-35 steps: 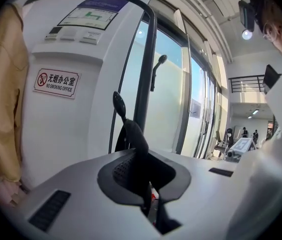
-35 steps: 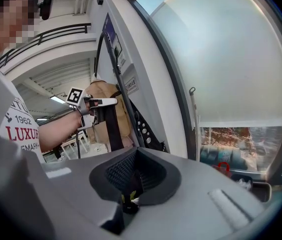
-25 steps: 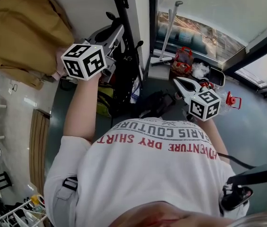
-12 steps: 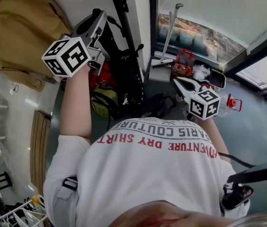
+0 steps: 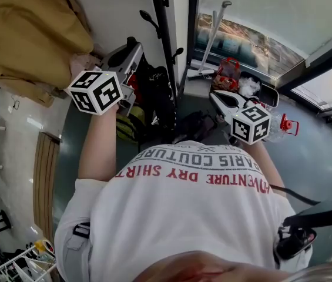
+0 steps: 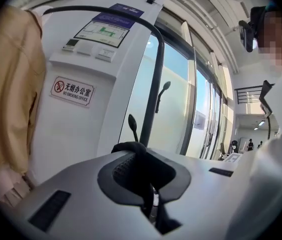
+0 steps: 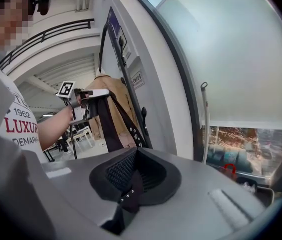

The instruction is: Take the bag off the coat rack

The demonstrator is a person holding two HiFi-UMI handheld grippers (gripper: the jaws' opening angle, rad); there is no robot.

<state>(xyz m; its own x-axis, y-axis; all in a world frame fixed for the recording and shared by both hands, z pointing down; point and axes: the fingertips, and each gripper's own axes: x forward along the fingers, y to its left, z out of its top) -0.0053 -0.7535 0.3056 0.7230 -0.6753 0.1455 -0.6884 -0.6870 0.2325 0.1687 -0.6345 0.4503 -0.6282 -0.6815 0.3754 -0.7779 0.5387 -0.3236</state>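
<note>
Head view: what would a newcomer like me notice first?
A tan coat hangs at upper left. Checkered cubes sit on both claws: the left claw, raised beside the black rack pole, and the right claw, lower right. Each claw is shut on a black strap.

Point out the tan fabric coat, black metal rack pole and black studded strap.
Tan fabric coat (image 5: pixel 30 37): head view, back.
Black metal rack pole (image 6: pixel 154 84): left gripper view, mid-shaft.
Black studded strap (image 7: pixel 131 129): right gripper view, studded stretch.

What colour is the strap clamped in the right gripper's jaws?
The strap is black with silver studs; clearest in the right gripper view.
</note>
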